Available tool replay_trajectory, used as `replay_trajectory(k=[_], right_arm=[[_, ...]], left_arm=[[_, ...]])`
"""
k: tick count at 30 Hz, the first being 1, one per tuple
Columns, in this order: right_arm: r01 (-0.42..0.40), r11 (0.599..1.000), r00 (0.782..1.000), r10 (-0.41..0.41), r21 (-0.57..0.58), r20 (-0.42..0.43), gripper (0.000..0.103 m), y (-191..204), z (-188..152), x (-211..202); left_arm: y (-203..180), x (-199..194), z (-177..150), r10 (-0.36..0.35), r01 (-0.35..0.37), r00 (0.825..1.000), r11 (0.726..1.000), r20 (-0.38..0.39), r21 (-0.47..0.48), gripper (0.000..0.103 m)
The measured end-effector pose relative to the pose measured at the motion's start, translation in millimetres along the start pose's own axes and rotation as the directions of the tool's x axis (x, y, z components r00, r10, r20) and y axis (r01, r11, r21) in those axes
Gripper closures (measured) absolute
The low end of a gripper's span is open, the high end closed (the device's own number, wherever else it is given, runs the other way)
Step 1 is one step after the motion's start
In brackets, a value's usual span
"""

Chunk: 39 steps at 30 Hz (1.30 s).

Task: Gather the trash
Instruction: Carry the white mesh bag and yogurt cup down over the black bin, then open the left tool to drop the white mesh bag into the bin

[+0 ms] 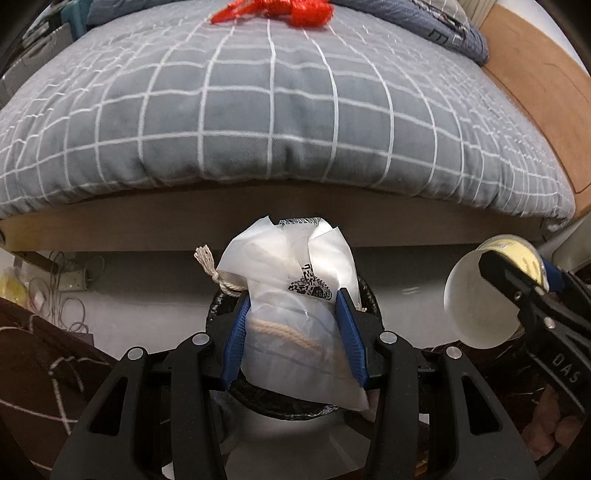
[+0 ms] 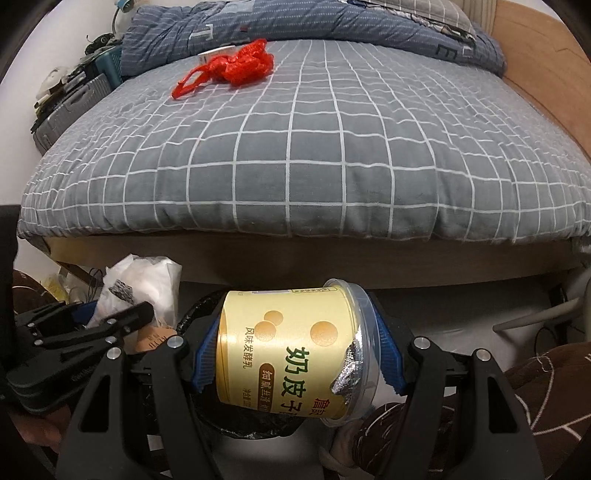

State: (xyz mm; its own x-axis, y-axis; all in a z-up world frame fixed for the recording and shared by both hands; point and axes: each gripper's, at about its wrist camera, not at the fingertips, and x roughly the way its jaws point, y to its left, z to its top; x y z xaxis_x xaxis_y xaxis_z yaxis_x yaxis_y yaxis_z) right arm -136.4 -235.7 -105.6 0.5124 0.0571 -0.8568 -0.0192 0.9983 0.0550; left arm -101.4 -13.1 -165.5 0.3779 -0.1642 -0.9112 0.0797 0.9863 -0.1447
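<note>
Left gripper pinches a light, crushable plastic packet mid-body; right gripper clamps a stiff, thin-walled yogurt cup end-to-end above the bin.

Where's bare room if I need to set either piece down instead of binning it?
The checked bedspread is bare from its near edge up to the red mesh bag. The folded quilt takes the far end. Under the bed's left corner, cables and a power strip crowd the floor.

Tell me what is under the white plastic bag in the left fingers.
Under the white plastic bag a black-lined trash bin shows its rim. The bag covers its opening, so the contents cannot be seen.
</note>
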Motion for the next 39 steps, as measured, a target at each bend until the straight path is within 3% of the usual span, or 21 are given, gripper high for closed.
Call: replay_trajectory(k=[14, 20, 27, 32, 39], right_arm=[[0.031, 0.999, 0.999, -0.031, 0.027, -0.021, 0.037, -19, -4, 10], [0.032, 0.999, 0.999, -0.032, 0.027, -0.026, 0.036, -20, -5, 11], [0.029, 1.000, 0.999, -0.029, 0.010, -0.028, 0.036, -11, -3, 15], [0.023, 1.000, 0.999, -0.024, -0.010, -0.025, 0.036, 1, 0, 15], [0.000, 0.999, 0.999, -0.001, -0.041, -0.041, 0.036, 24, 2, 20]], left_arm=[[-26, 35, 5, -0.021, 0.024, 0.997, 0.998, -0.068, 0.056, 0.057], [-35, 38, 4, -0.012, 0.019, 0.997, 0.996, -0.076, 0.091, 0.038], [-24, 25, 9, 0.003, 0.000, 0.999, 0.998, -0.036, 0.067, 0.016], [-7, 10, 13, 0.016, -0.017, 1.000, 0.999, 0.009, 0.049, 0.008], [26, -6, 13, 0.063, -0.064, 0.997, 0.998, 0.042, 0.010, 0.006]])
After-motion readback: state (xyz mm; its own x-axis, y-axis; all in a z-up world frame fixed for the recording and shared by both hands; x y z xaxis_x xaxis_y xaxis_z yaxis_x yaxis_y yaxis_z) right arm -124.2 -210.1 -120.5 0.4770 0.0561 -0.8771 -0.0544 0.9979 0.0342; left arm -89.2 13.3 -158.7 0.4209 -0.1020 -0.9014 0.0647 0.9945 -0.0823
